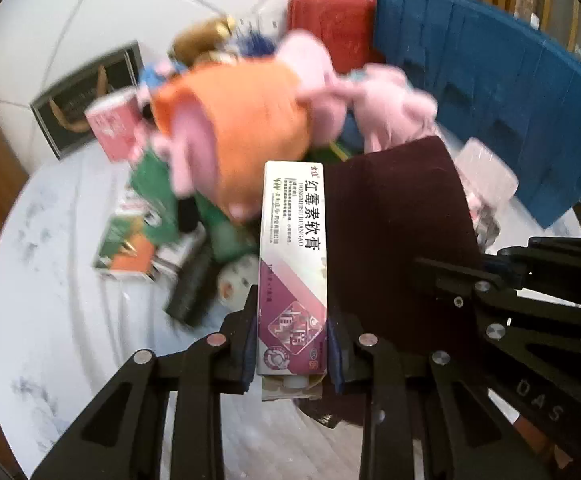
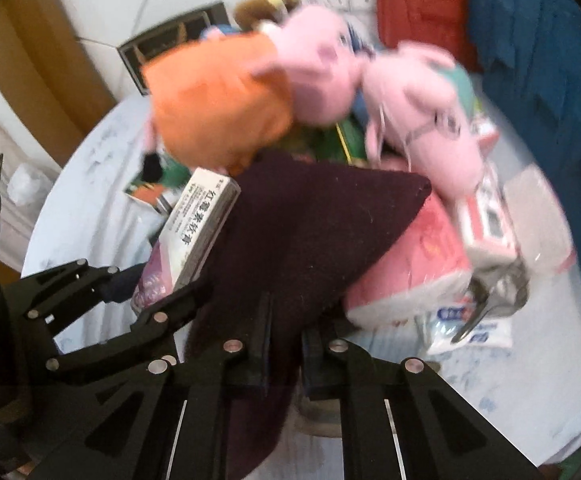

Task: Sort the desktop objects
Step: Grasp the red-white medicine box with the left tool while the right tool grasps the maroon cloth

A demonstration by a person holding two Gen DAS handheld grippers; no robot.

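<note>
1. The box [image 1: 292,264], a long ointment carton, is off the table, clamped near its rear end between the left claw [image 1: 292,350] pads; its long axis runs straight forward along the fingers, toward the pile.
2. Just to its right hangs the cloth [image 2: 310,232], dark maroon, pinched at its lower part by the right claw [image 2: 284,354]; its folded corner points forward and right.
3. Box and cloth lie side by side, touching or nearly so; I cannot tell which. The left claw [image 2: 138,300] shows beside the right one.
4. Ahead, on the table [image 1: 50,280], the plush [image 1: 242,120] in orange tops the clutter, with a pink pack [image 2: 406,264] under the cloth's tip.
5. Judgement: each claw must carry its load sideways, apart, before either sets down.
</note>
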